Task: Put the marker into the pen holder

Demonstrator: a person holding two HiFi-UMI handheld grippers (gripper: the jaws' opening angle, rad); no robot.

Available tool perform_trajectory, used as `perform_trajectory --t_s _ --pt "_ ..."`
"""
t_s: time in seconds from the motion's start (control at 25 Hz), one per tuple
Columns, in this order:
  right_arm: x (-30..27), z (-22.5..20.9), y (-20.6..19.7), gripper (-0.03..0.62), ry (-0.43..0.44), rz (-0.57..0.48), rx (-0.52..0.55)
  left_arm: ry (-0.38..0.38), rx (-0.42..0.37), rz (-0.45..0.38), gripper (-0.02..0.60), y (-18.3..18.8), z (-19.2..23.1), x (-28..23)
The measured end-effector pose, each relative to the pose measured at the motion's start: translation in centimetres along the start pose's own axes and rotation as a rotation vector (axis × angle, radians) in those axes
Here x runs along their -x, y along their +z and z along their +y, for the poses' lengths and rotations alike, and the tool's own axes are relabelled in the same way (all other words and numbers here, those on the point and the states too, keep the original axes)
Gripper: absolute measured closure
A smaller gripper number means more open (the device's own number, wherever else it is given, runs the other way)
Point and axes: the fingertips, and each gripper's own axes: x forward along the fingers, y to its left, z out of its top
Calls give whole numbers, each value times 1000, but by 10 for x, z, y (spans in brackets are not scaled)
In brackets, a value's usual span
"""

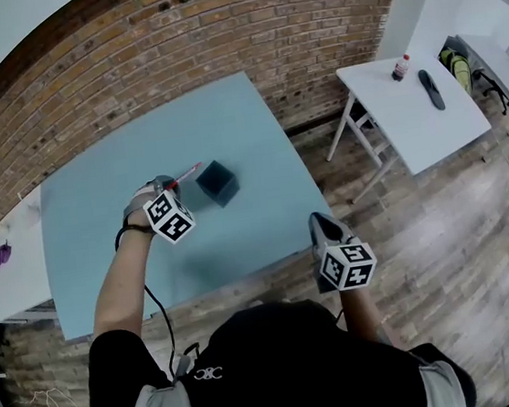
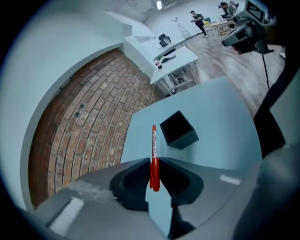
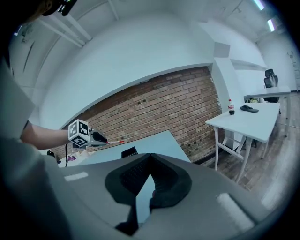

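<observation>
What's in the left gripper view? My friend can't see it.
The left gripper pinches a red marker, which sticks out toward a dark, square pen holder standing on a light blue table. A brick wall rises behind the table.

L hand-held gripper (image 2: pixel 154 161): jaws clamped on red marker (image 2: pixel 153 140), which sticks fwd past the tips. Dark, open-topped pen holder (image 2: pixel 178 129) stands on pale blue worktop (image 2: pixel 220 122), just right of marker's far end, prob. not touching. Brick wall (image 2: pixel 79 136) behind; white table (image 2: pixel 176 52) in bg.
</observation>
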Motion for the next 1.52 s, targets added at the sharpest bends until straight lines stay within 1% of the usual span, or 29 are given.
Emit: perform_trajectory --t_s 0.16,0.32,0.44,0.56,0.8,1.0,1.12,1.24,1.32,1.4,1.44,1.52 --pt "14 -13 -6 589 -34 7 -20 -55 -146 59 514 8 -10 -17" --pt "23 -28 -13 589 -57 14 -36 -77 -299 126 514 17 -11 -29" --pt "28 -34 -18 589 -70 19 -46 -102 -382 157 514 24 -16 -39" --pt "33 -36 -22 589 -80 19 -52 -133 -428 181 514 27 -27 -46" --pt "43 -49 -31 589 -106 22 -73 -182 -478 203 514 36 -49 -60" --pt "46 -47 -32 589 -97 30 -64 -218 -485 227 511 39 -53 -71" --pt "47 -46 -34 589 -100 33 -52 -210 -472 238 508 37 -49 -76" --pt "47 -46 -37 589 -102 39 -47 -205 -418 224 457 37 -44 -75" --pt "44 -43 -37 589 -94 41 -45 -213 -362 194 440 38 -42 -70" --pt "38 -36 -34 589 -73 39 -31 -213 -278 155 426 39 -39 -64" --pt "34 -31 -31 589 -60 36 -21 -213 -222 130 425 39 -37 -61" --pt "27 -20 -25 589 -33 30 1 -219 -78 63 423 39 -32 -51"
